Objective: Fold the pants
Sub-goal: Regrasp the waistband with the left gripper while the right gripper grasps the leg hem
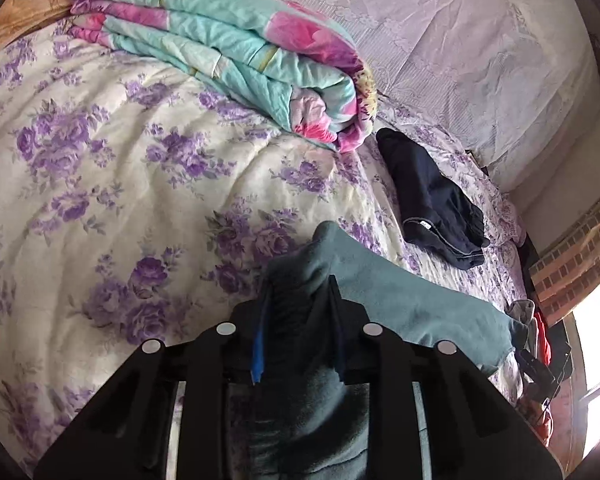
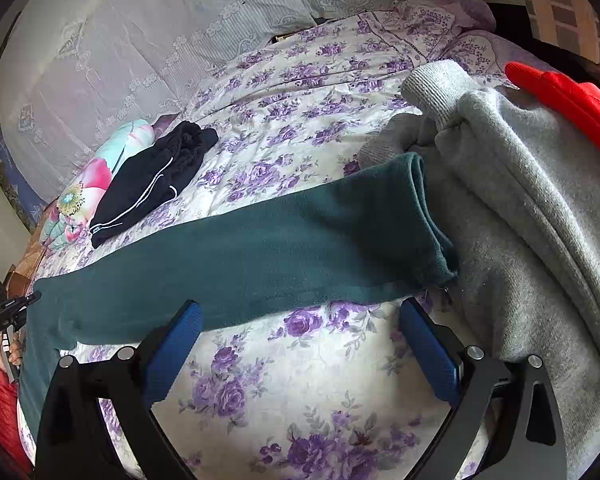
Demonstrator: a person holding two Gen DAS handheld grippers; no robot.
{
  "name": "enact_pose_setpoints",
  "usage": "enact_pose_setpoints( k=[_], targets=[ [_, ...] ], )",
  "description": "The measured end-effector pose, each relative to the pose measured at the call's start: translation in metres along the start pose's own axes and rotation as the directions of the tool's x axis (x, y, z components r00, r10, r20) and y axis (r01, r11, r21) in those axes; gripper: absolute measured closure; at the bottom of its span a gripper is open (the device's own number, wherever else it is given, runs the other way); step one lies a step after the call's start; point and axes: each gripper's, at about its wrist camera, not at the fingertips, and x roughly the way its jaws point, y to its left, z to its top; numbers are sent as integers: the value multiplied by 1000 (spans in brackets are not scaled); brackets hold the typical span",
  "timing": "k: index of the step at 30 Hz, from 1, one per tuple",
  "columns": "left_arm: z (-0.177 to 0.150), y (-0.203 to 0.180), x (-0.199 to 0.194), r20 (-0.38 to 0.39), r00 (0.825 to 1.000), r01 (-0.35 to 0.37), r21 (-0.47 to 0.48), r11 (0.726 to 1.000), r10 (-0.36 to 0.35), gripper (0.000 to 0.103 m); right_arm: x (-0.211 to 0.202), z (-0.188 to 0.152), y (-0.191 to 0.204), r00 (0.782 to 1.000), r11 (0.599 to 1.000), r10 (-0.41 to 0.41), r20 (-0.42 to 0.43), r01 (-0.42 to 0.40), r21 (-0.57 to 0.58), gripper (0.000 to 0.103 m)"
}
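The teal pants (image 2: 260, 248) lie stretched across the floral bed, legs doubled lengthwise, cuffs at the right by a grey garment. My left gripper (image 1: 300, 304) is shut on the teal pants (image 1: 400, 300) at one end, with cloth bunched between its blue-padded fingers and lifted a little off the bed. My right gripper (image 2: 300, 320) is open and empty, its fingers spread just in front of the pants' near edge, close to the cuff end.
Folded dark navy pants (image 1: 432, 200) lie further back on the bed, also in the right wrist view (image 2: 152, 180). A folded turquoise-pink quilt (image 1: 228, 52) sits behind them. A grey garment (image 2: 520, 208) and a red one (image 2: 568, 100) are piled at the right. Pillows stand at the head.
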Motion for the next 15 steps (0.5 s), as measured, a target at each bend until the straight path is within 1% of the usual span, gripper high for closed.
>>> enact_pose_setpoints(
  k=[2, 3, 4, 5, 7, 10, 12, 14, 15],
  targets=[
    [2, 1, -1, -4, 1000, 8, -8, 1000, -8, 75, 0, 0, 0, 1000, 1000, -1, -1, 1, -1, 4],
    [2, 4, 0, -8, 1000, -13, -27, 1000, 13, 55, 0, 0, 0, 1000, 1000, -3, -2, 3, -1, 4],
    [3, 8, 1, -5, 999, -32, -49, 998, 32, 31, 1, 0, 0, 1000, 1000, -5, -3, 5, -2, 4],
    [3, 13, 1, 2, 999, -37, -76, 996, 38, 26, 1, 0, 0, 1000, 1000, -6, -4, 6, -3, 3],
    [6, 22, -1, 5, 1000, 1, -118, 993, 0, 26, 1, 0, 0, 1000, 1000, -5, -3, 5, -2, 3],
    [9, 31, 0, 11, 1000, -18, -144, 989, 20, 26, 1, 0, 0, 1000, 1000, -6, -4, 6, -3, 3],
    [11, 31, 6, 3, 1000, -27, -129, 991, 27, 28, 1, 0, 0, 1000, 1000, -5, -4, 5, -2, 3],
    [11, 23, 11, -4, 998, -63, -76, 995, 63, 34, 1, 0, 0, 1000, 1000, -5, -4, 5, -3, 4],
    [11, 19, 14, -10, 997, -78, -48, 996, 77, 51, 1, 0, 0, 1000, 1000, -5, -3, 5, -3, 4]
  ],
)
